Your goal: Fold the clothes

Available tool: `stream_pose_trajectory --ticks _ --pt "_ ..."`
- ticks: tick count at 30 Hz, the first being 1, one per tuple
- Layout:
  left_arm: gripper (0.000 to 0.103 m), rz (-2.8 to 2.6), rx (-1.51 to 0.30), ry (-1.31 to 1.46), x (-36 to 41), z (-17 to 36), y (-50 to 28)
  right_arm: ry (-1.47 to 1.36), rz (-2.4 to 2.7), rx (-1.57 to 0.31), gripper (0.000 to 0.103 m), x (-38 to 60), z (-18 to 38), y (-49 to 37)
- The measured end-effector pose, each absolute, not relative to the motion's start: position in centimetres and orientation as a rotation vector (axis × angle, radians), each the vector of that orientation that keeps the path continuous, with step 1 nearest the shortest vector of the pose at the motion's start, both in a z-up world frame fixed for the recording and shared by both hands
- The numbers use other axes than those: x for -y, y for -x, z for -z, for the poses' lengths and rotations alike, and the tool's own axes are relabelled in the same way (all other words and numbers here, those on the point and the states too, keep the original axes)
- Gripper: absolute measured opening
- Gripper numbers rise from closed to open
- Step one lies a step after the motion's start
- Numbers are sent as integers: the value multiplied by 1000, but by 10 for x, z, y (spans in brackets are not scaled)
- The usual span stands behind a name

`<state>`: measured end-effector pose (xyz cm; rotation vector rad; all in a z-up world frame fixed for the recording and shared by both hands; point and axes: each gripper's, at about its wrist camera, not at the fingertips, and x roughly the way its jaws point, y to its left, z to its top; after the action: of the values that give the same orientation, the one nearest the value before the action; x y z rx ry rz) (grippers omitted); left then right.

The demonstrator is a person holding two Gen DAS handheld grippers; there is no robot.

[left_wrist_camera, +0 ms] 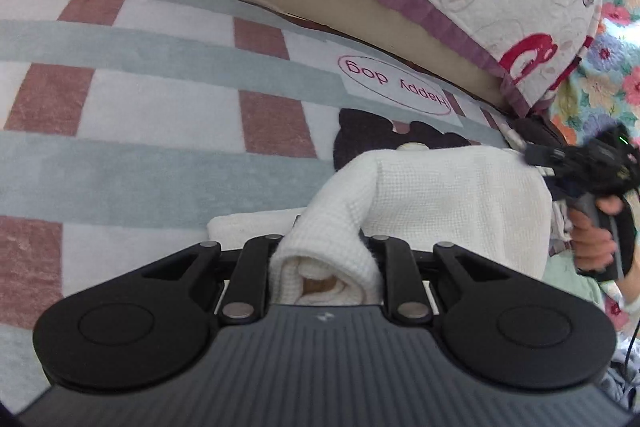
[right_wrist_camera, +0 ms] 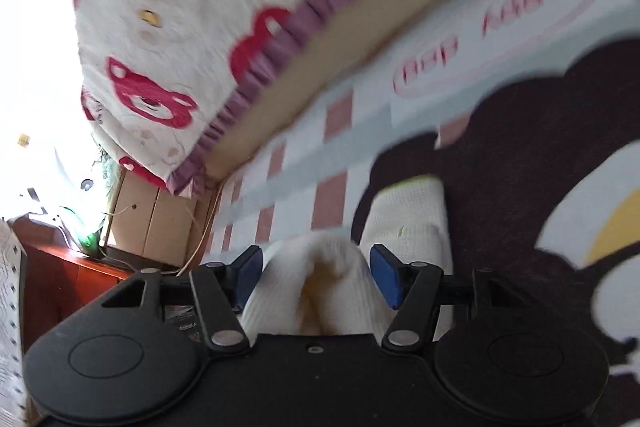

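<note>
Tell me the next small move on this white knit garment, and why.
Probably draw the right gripper back: its blue pads stand clear of the white knit garment, while the left gripper pinches a bunched fold over the checked blanket.

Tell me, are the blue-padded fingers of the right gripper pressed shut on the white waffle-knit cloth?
No: the blue-padded fingers stand apart from the white waffle-knit cloth between them.

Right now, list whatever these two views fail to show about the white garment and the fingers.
- Left wrist view: the left gripper finger pads are buried in the bunched white garment.
- Left wrist view: the right gripper is small, at the frame edge; its fingers are unreadable.
- Right wrist view: motion blur smears the garment's fold between the blue pads.
- Garment type: unclear.
</note>
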<state>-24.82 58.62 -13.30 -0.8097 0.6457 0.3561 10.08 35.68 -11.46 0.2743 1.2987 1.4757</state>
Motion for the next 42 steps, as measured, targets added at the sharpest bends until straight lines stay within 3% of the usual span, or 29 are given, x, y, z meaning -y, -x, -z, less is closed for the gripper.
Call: stream_pose_trajectory --ticks 7,12,14,15,17,25,29,31,33,37,38,39,42 --pt "18 -356 -587 890 -592 144 253 -19 -1505 -907 70 -320 53 -32" --pt "22 -382 -599 881 -592 140 253 274 -1470 -743 69 -339 57 2" --pt "43 -477 -561 821 -587 130 267 371 -1358 -709 63 -353 71 8" --pt "50 -517 -521 810 -584 126 279 398 -1309 -704 50 -359 80 8" --pt "54 -571 -417 823 -577 119 307 357 -1251 -753 42 -367 100 -8" --pt "60 -542 -385 867 -553 123 335 -29 -1212 -1020 44 -344 134 -50" --pt "61 -525 -458 807 -543 130 311 -184 -1270 -1120 54 -336 146 -51" --pt "58 -594 -520 732 -536 133 299 -153 -1286 -1068 57 -342 141 -48" --pt "53 -664 -585 664 -530 138 289 -118 -1293 -1024 68 -356 139 -48" --pt "47 -671 -595 663 -527 152 288 -135 -1274 -1059 74 -384 149 -57" --pt "47 -670 -590 680 -529 154 289 -165 -1279 -1074 68 -389 150 -60" --pt "46 -671 -587 698 -530 155 290 -214 -1307 -1075 28 -388 146 -62" --pt "44 -676 -573 706 -531 152 294 -336 -1364 -1032 22 -368 125 -60"
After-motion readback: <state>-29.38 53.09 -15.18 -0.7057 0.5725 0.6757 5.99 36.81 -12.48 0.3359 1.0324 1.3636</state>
